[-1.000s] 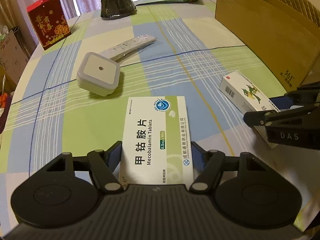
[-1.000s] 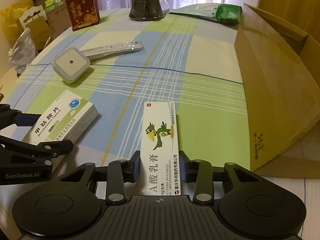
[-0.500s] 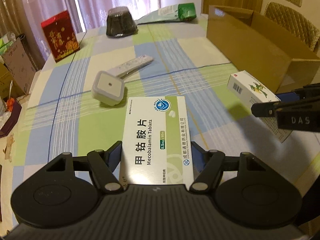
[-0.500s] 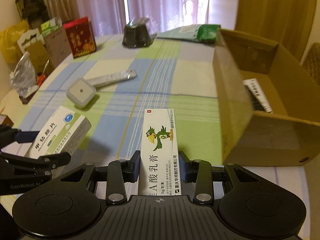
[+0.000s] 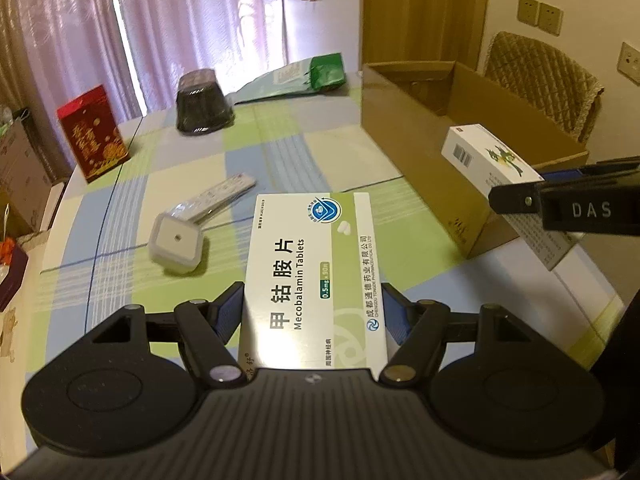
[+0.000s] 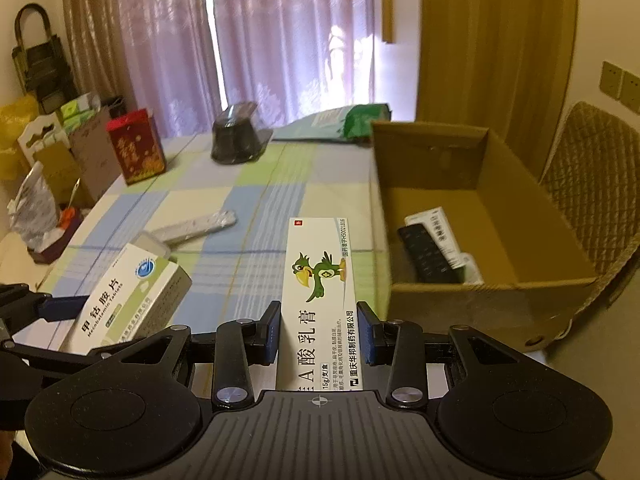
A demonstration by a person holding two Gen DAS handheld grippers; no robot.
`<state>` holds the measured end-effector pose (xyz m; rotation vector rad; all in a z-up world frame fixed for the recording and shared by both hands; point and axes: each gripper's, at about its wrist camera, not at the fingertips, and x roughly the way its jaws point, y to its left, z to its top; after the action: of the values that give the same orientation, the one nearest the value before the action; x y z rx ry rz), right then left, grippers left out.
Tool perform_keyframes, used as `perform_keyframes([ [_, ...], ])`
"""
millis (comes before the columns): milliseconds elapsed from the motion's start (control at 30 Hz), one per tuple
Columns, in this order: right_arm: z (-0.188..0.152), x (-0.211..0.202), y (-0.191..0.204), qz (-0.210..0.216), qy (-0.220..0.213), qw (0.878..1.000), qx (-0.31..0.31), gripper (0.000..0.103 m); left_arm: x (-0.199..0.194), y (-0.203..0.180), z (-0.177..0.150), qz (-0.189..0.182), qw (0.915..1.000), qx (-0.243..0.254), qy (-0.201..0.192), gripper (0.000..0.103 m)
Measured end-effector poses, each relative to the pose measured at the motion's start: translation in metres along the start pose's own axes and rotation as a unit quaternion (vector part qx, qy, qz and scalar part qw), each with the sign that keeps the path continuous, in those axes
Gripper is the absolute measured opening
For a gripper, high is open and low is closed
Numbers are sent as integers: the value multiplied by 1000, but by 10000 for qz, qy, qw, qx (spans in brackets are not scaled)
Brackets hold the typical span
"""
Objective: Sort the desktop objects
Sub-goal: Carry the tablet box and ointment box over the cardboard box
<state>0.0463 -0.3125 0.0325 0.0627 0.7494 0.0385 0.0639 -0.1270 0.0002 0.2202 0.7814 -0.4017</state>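
Both jaws full, one medicine box each, up off the table.

My left gripper [image 5: 312, 312] is clamped on the sides of the Mecobalamin tablet box [image 5: 312, 276], which sticks straight out ahead of my jaws. My right gripper [image 6: 318, 332] pinches the ointment box [image 6: 320, 280] (the one with the green parrot) the same way. The open cardboard box [image 6: 492, 284] sits ahead and right of my right jaws, a black remote [image 6: 426, 254] lying inside.

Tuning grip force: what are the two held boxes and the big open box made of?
Tablet box: thin glossy printed card, with sheen on its face. Ointment box: similar coated card, printed. Open box: brown corrugated cardboard by the look, matte, with raw edges.
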Motion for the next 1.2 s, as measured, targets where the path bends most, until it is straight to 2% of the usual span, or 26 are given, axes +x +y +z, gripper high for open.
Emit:
perform_keyframes([
  [533,16,-21,-45,-309,-332,9987,221,37,0,-45,42,-326,9984,341,-298,67],
  [933,40,-27,-112,-723,-589,9948,406,37,17,-96,96,-815,9931,610,-589,67],
  [1200,52,-21,-148,-874,-580,9931,518,37,37,-122,128,-1048,9900,638,-694,67],
])
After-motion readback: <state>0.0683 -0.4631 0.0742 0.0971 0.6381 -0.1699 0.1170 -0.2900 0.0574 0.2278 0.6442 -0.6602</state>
